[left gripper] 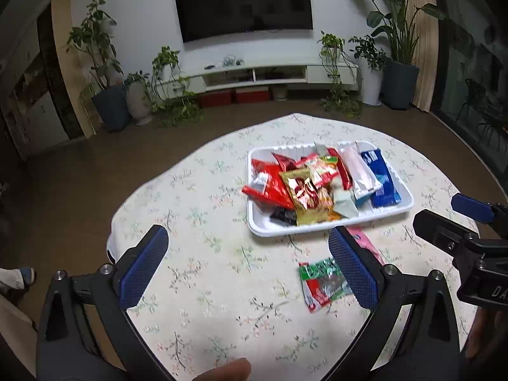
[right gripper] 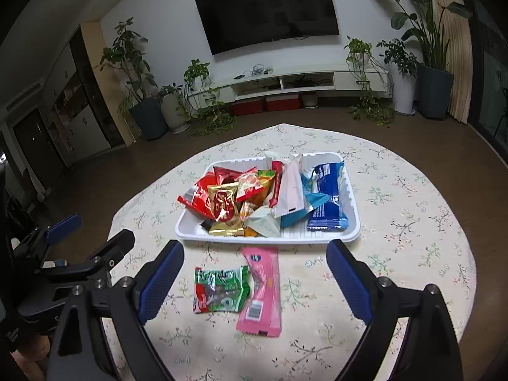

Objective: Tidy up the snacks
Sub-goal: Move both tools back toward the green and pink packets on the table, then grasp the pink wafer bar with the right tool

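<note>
Both grippers hang over the flowered tablecloth (right gripper: 397, 216) with their jaws spread wide and nothing between them: the left gripper (left gripper: 250, 266) and the right gripper (right gripper: 254, 273). At frame centre, a white tray (right gripper: 352, 222) holds a pile of snack packets (right gripper: 254, 197). Just below it, a green packet (right gripper: 220, 289) and a pink packet (right gripper: 262, 292) lie side by side on the cloth.

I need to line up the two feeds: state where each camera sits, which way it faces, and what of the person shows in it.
Left wrist: on the left gripper, looking forward and down across the table at the white tray; its open blue-padded fingers and a fingertip at the bottom edge show.
Right wrist: on the right gripper, facing likewise, over the pink packet and green packet; its open fingers show.
Shared: tray, both loose packets, the television, and each other's gripper.
</note>
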The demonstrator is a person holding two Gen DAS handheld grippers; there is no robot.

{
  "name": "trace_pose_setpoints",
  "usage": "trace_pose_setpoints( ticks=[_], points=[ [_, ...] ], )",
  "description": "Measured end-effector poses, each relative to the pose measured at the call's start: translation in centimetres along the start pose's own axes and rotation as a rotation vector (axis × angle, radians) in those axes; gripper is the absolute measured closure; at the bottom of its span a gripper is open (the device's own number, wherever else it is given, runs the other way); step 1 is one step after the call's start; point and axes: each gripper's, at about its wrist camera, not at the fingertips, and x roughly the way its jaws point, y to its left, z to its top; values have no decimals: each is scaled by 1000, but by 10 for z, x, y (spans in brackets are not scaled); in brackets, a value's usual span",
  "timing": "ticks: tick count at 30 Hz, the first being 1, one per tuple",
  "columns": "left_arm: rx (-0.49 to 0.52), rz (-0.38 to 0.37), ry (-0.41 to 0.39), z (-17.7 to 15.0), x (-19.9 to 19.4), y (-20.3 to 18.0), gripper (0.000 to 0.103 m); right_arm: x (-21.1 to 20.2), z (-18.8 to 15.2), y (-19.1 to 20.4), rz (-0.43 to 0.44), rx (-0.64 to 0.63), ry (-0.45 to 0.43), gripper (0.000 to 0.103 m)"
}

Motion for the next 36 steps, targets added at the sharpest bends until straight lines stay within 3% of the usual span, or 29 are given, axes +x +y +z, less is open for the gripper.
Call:
trace_pose_setpoints(
  ticks=[14,21,27,32,36],
  points=[
    [3,-96,86,-23,26,3,1,16,-25,-11,-38,24,76,10],
    [3,-167,169,-42,48,7,0,32,-35,-15,-71,20,120,12],
    [-40,-222,198,-54,60,17,0,48,-42,-18,-94,13,168,20],
    [-21,-188,213,-58,64,20,0,65,-44,-13,-114,-23,212,31],
    [-54,-227,233,-59,68,27,0,79,-43,-7,-118,-52,239,38]
  ],
)
